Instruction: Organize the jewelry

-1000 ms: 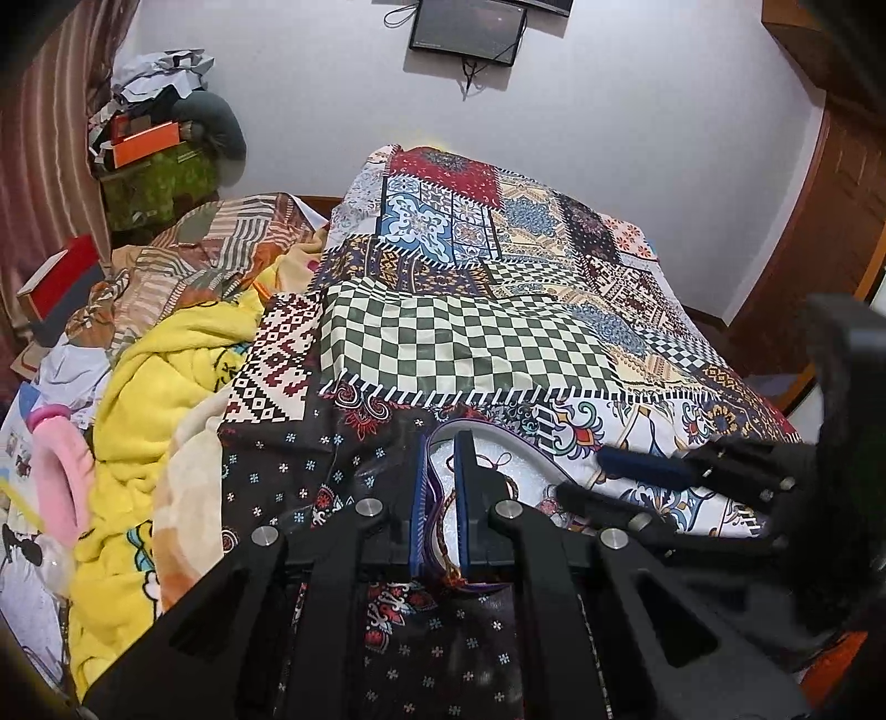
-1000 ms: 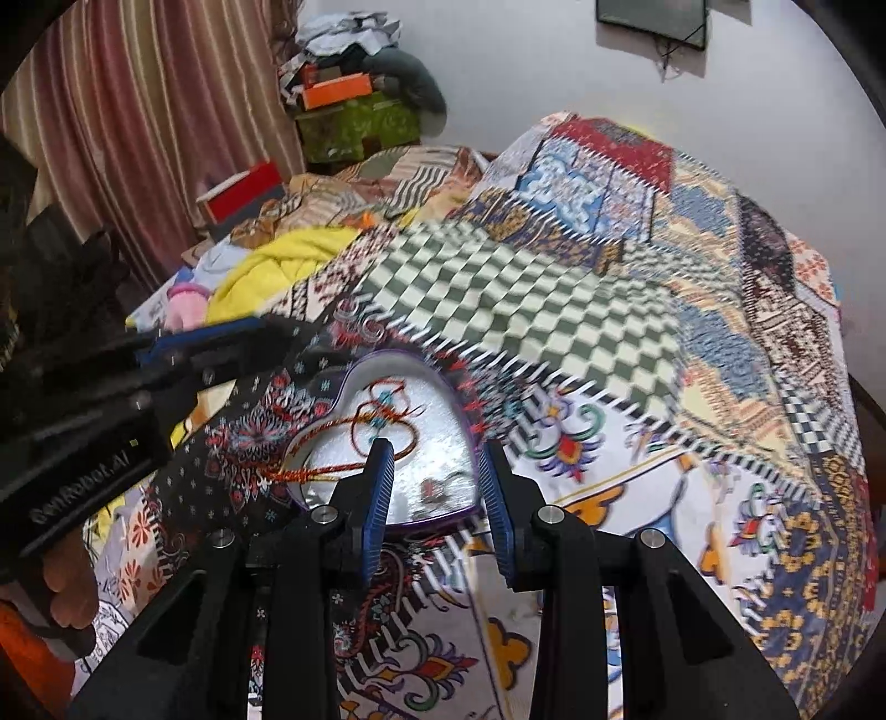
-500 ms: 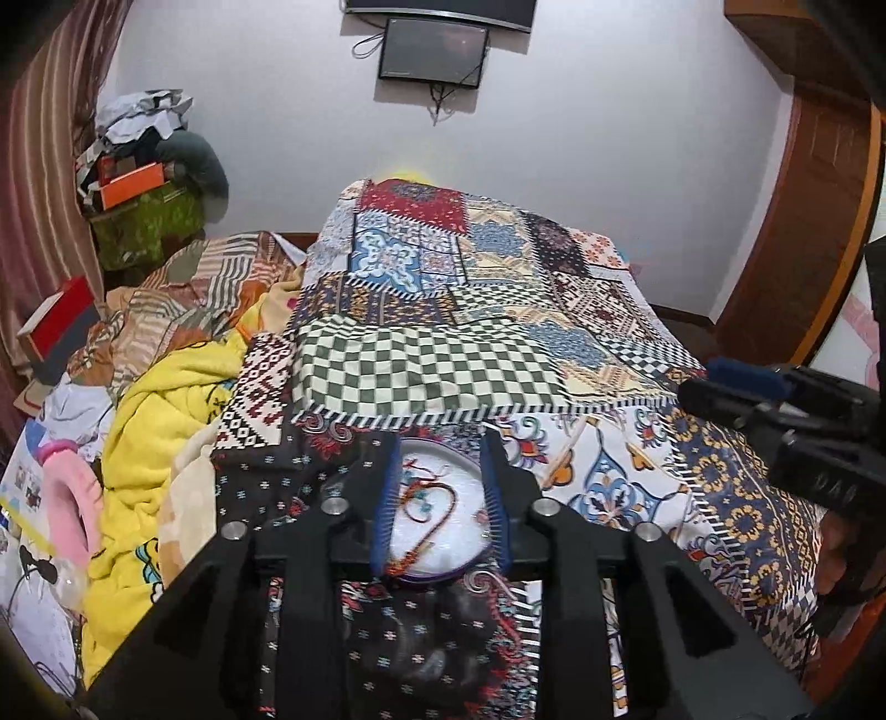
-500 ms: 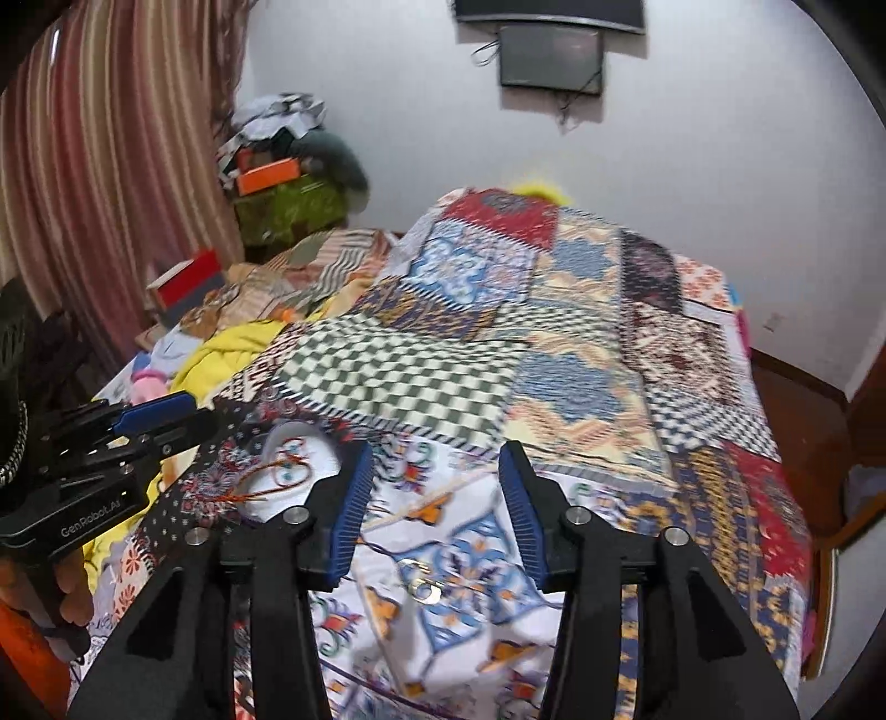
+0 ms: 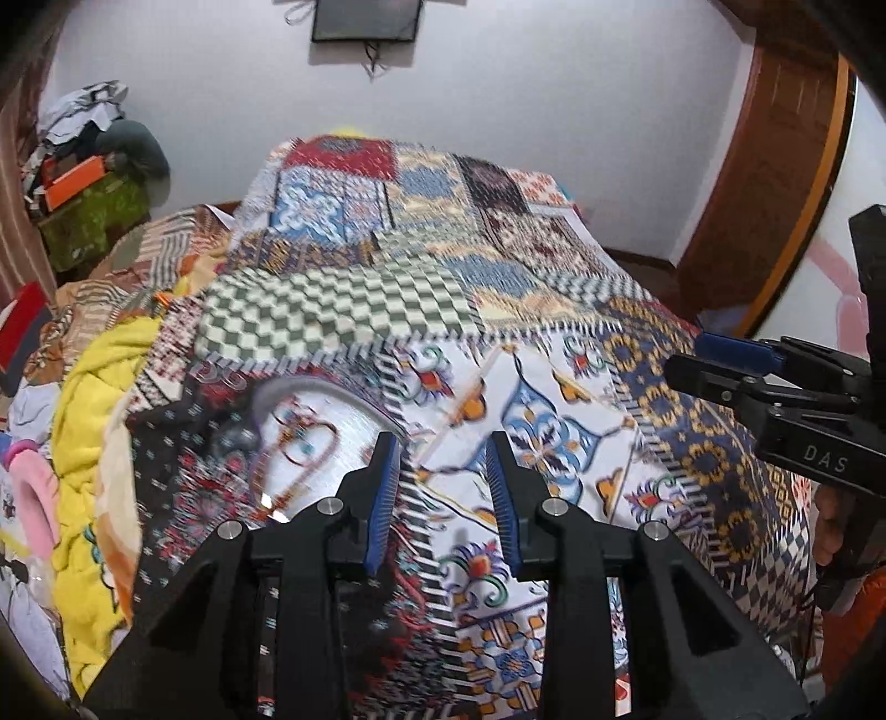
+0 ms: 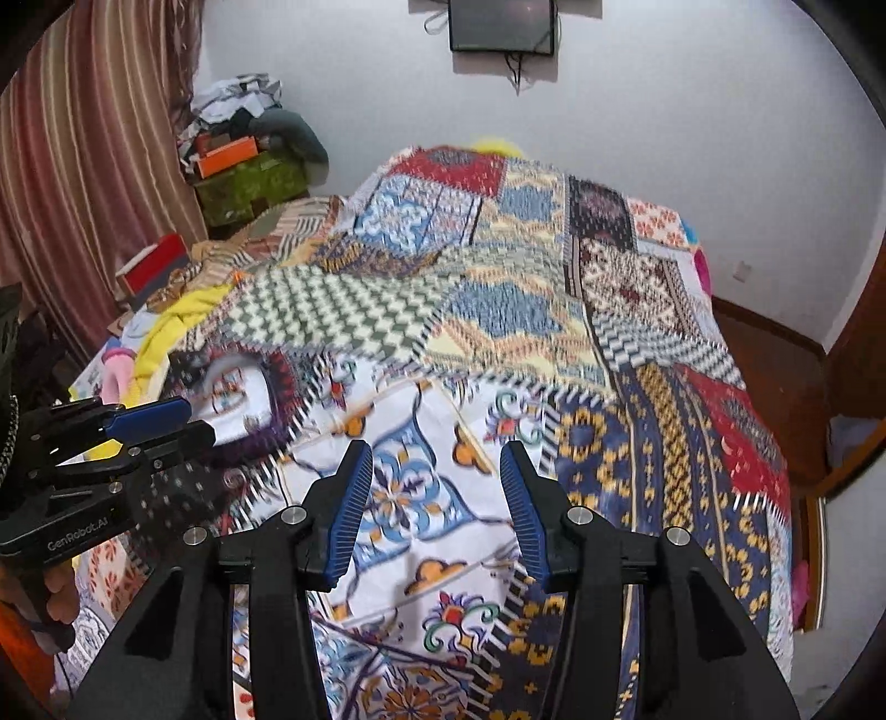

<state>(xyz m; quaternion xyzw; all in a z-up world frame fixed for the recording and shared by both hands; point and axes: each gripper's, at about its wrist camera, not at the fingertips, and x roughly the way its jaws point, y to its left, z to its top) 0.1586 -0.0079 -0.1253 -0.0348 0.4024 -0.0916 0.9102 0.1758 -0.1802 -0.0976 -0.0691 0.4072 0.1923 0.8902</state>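
your left gripper [image 5: 443,487] is released, its blue-padded fingers [image 5: 384,493] spread apart with nothing between them, hovering over the patchwork bedspread [image 5: 443,266] that covers the bed. the heart-shaped silver tin tray with a purple rim [image 5: 326,426] sits on the spread just to the left of that gripper's left finger, and a red-and-orange beaded cord bracelet [image 5: 299,448] lies looped inside it; the blur makes finer detail of the jewelry hard to read. your right gripper [image 6: 434,498] is also released, jaws standing wide and empty above a white floral patch of the spread, well apart from the tray [image 6: 238,399], which shows at the left of the right wrist view behind the tips of the left gripper [image 6: 166,423]. a yellow blanket [image 5: 94,421] is bunched along the left edge of the bed, a striped curtain [image 6: 94,144] hangs at the left, and a dark screen [image 6: 501,25] is mounted on the white wall beyond the bed.
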